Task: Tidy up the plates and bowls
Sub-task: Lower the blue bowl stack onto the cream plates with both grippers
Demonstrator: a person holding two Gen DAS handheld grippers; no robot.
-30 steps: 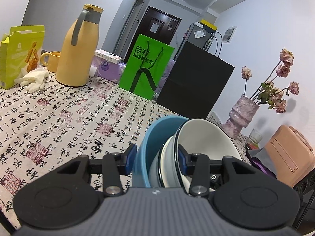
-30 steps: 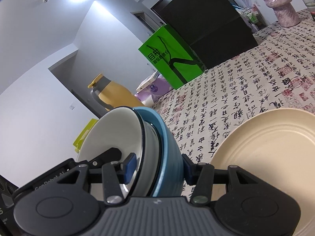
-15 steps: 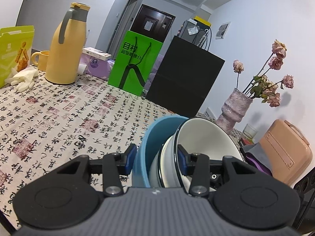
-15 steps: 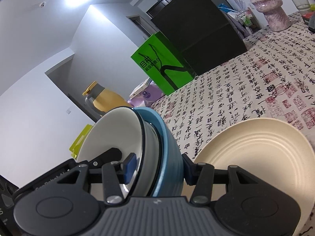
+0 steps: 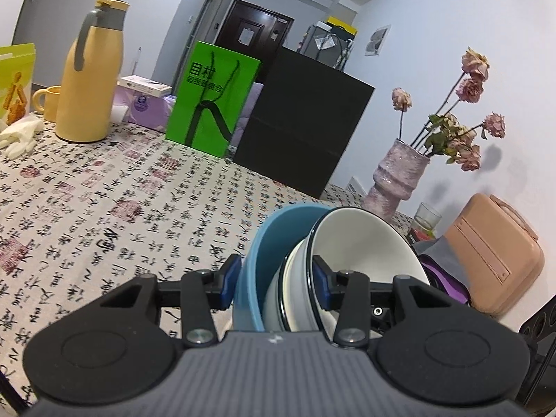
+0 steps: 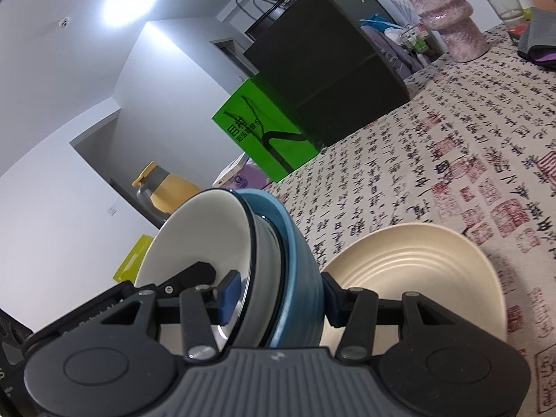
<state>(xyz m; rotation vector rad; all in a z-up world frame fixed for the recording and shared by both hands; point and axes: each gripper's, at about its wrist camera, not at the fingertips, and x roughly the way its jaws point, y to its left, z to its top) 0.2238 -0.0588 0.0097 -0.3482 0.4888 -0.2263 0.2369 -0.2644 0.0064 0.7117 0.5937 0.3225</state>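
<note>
Blue-glazed bowl [image 5: 259, 260] and the white bowl [image 5: 361, 246] nested inside are being carried above the cloth-covered table [image 5: 104, 208], left gripper [image 5: 276, 278] and right gripper [image 6: 278, 295] each clamping opposite rims, so uneven pulling risks dropping them onto the cream plate [image 6: 413, 274].
</note>
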